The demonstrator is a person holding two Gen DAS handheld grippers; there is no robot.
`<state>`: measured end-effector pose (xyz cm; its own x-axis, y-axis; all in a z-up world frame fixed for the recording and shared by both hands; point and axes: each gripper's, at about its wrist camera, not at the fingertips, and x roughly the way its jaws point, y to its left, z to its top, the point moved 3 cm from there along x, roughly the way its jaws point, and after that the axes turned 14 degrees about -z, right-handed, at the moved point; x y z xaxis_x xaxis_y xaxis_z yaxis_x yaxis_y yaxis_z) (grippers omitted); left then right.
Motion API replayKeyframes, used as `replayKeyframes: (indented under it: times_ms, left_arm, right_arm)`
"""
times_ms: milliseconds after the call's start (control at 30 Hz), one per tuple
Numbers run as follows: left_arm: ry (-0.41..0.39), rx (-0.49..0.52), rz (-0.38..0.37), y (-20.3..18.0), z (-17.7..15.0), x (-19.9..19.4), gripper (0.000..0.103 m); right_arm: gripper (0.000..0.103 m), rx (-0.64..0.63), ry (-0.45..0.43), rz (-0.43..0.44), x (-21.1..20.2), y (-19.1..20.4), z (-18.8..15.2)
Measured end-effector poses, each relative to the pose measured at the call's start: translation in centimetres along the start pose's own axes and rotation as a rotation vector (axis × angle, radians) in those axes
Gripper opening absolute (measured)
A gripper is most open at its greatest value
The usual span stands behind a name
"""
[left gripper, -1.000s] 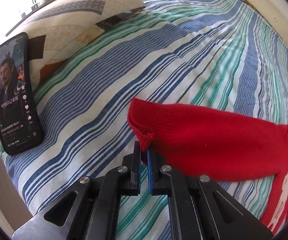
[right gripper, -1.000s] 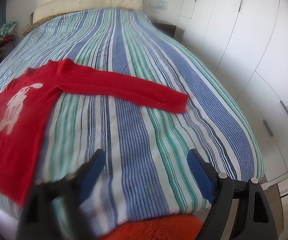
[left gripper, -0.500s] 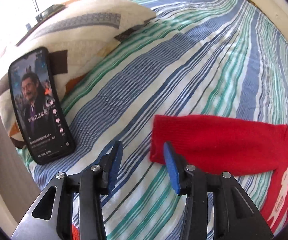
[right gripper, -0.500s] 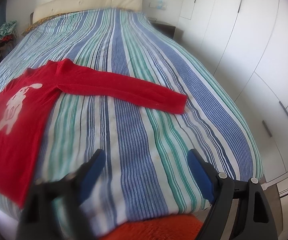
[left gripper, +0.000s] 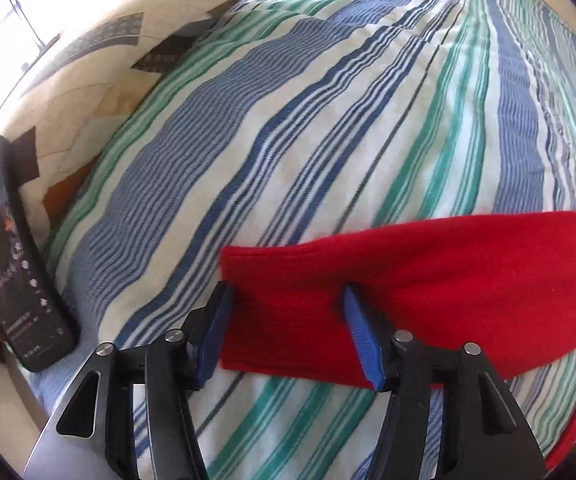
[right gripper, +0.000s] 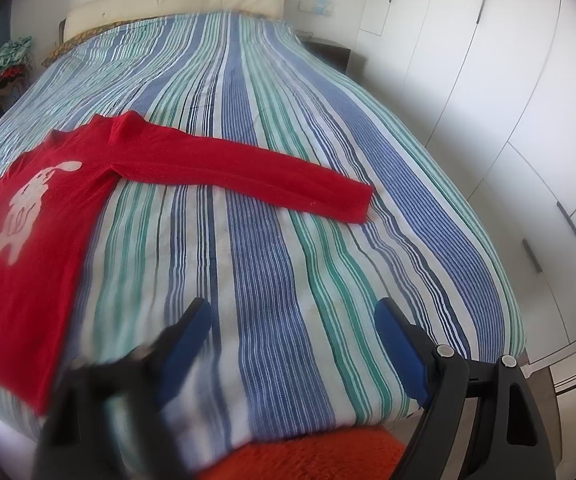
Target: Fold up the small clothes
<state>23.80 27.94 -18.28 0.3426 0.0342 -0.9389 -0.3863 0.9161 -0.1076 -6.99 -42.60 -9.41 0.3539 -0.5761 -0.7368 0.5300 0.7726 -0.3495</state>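
Phone (left gripper: 8, 264): we are seeing it at the far left of the left wrist view, leaning dark and lit against a patterned pillow (left gripper: 100, 68), well apart from the sweater.
Bed (right gripper: 272, 208): we are looking at a blue, green and white striped cover lying under everything in both views.
Sweater (right gripper: 36, 216): we are finding it lying flat on the bed at the left of the right wrist view, red with a pale figure on its front.
Right sleeve (right gripper: 248, 172): we are seeing it stretching out flat across the stripes towards the wardrobe side, with nothing lying on it.
Left sleeve (left gripper: 408, 280): we are seeing it lying flat, its cuff end sitting between the fingers of the left gripper.
Wardrobe (right gripper: 528, 100): we are noting white doors standing along the right of the bed.
Left gripper (left gripper: 288, 308): we are seeing its jaws having just been opening; they are standing apart on either side of the cuff and not clamping it.
Right gripper (right gripper: 292, 328): we are seeing it gaping wide and holding nothing, hanging over bare bedcover near the foot of the bed, well apart from the right sleeve.
Orange fabric (right gripper: 312, 456): we are glimpsing it below the right gripper at the bed's edge.
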Motion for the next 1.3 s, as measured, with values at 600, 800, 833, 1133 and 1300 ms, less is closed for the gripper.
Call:
replayKeyframes:
  times_ms: [600,800,833,1133,1300]
  left_arm:
    - [-0.078,0.271,-0.211,-11.4,-10.8,-9.7,0.085]
    - [-0.106,0.370,-0.303,-16.3,-14.3,-9.5,0.085]
    - [-0.115,0.386,-0.301,-16.5,-14.6,-9.2,0.086]
    - [-0.111,0.399,-0.317,-15.3,-16.7,-7.3,0.086]
    - [-0.127,0.396,-0.282,-15.5,-16.5,-6.8,0.089]
  right_arm:
    - [0.083,0.044,-0.008,0.012,-0.1,-0.7,0.2]
    - [0.083,0.038,-0.025,0.006,-0.4,-0.7,0.1]
    - [0.083,0.040,-0.025,0.007,-0.4,-0.8,0.1]
    - [0.083,0.018,-0.027,-0.001,-0.5,-0.4,0.0]
    - [0.083,0.003,-0.048,-0.010,-0.9,-0.1,-0.1]
